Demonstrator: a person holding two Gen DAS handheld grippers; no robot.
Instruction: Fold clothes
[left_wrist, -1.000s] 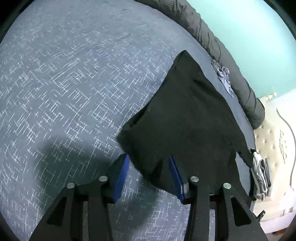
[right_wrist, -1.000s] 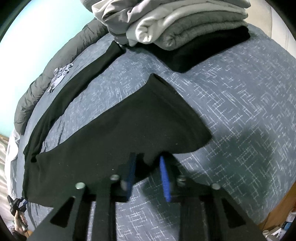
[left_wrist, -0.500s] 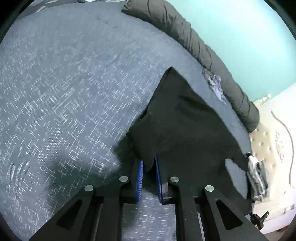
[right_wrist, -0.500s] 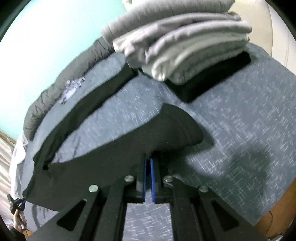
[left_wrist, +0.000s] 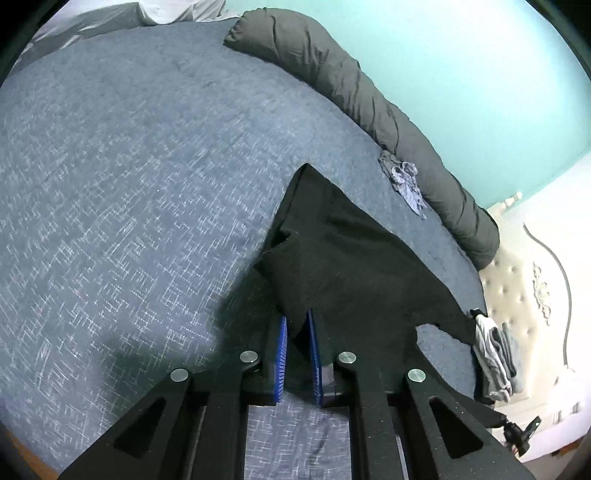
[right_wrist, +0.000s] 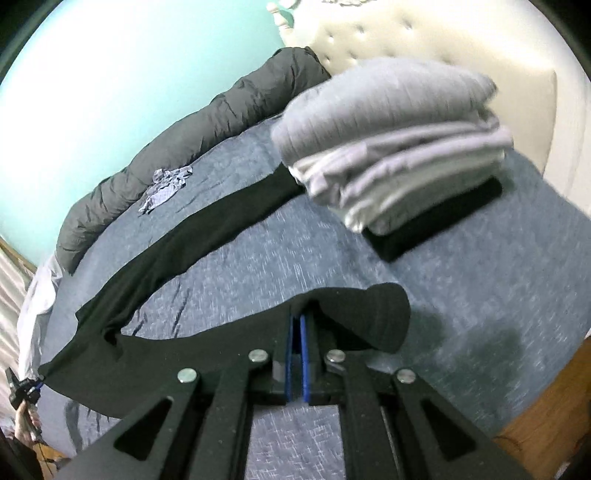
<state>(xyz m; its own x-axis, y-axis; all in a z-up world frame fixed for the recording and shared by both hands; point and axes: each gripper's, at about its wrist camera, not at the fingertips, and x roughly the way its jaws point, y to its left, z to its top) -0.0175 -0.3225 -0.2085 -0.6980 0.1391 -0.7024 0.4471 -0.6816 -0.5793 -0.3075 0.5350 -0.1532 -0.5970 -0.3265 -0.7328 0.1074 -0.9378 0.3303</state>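
A pair of black trousers (left_wrist: 351, 258) lies across the blue-grey bed (left_wrist: 129, 184). My left gripper (left_wrist: 296, 325) is shut on a bunched corner of the cloth, which hangs lifted off the bed between the blue pads. In the right wrist view the same black trousers (right_wrist: 221, 343) stretch from the lower left, one leg running back toward the clothes stack. My right gripper (right_wrist: 296, 323) is shut on the raised near edge of the other leg, whose end droops in a fold to the right.
A stack of folded grey and white clothes (right_wrist: 391, 155) on a black piece sits at the bed's head. A rolled dark grey duvet (left_wrist: 369, 103) lines the far edge by the turquoise wall. A small crumpled grey garment (left_wrist: 404, 181) lies beside it. A cream tufted headboard (right_wrist: 461, 40) stands behind.
Both grippers closed on the trousers' near edge and rose, pulling the cloth up off the bed; the fabric now bunches and hangs from the pads.
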